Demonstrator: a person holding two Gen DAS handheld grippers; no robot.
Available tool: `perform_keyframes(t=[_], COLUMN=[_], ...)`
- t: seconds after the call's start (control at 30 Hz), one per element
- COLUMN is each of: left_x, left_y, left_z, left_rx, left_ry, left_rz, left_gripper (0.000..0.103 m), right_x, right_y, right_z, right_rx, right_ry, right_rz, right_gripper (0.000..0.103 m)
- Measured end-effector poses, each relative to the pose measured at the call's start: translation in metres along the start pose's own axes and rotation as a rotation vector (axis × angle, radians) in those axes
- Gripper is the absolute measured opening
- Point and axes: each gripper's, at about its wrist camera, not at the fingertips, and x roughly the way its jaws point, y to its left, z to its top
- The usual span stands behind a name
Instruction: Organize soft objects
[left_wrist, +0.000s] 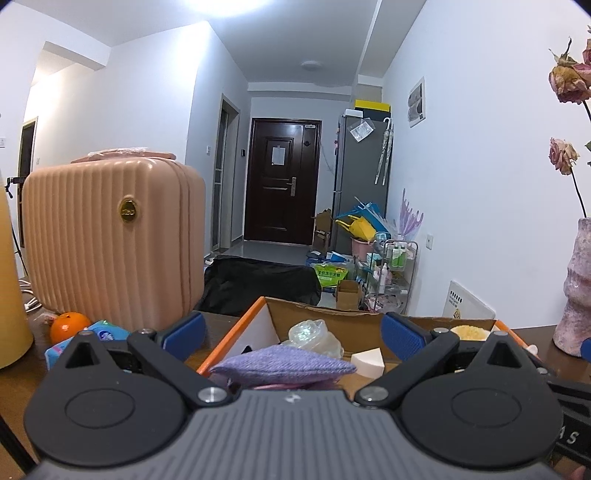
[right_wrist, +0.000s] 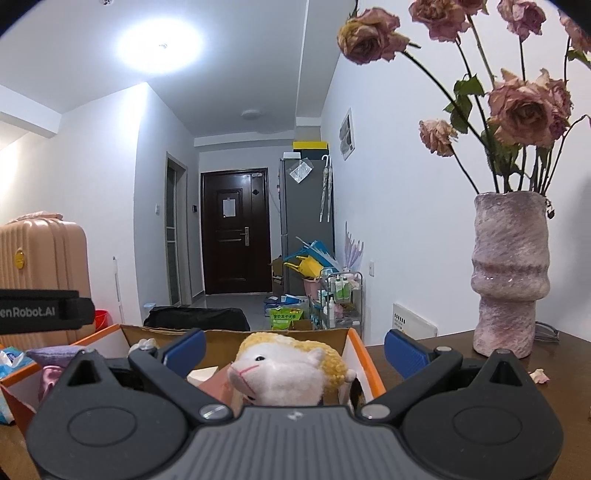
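An open cardboard box with orange edges (left_wrist: 236, 325) stands on the brown table; it also shows in the right wrist view (right_wrist: 364, 362). Inside it lie a purple cloth pouch (left_wrist: 284, 365), a clear crumpled soft item (left_wrist: 314, 334), a white wedge sponge (left_wrist: 367, 360) and a plush sheep (right_wrist: 284, 373) with yellow wool (left_wrist: 469, 332). My left gripper (left_wrist: 295, 332) is open and empty over the box's near side. My right gripper (right_wrist: 295, 349) is open and empty, with the sheep between its fingers but apart from them.
A pink suitcase (left_wrist: 110, 240) stands at the left behind an orange (left_wrist: 68, 325) and a blue tissue pack (left_wrist: 103, 332). A pink vase with dried roses (right_wrist: 509, 273) stands on the table at the right. A yellow object (left_wrist: 11, 295) is at the far left.
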Motion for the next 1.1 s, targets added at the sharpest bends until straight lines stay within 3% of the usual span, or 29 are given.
perform_keyframes(t=[1.1], left_x=[-0.102], left_y=[0.042], left_z=[-0.026], left_rx=[0.025], left_ry=[0.038], left_rz=[0.024], left_gripper=[0.103], right_x=[-0.11], right_y=[-0.012], right_z=[-0.01], right_rx=[0.015], right_ry=[0.009], right_rz=[-0.039], right_gripper=[0.103])
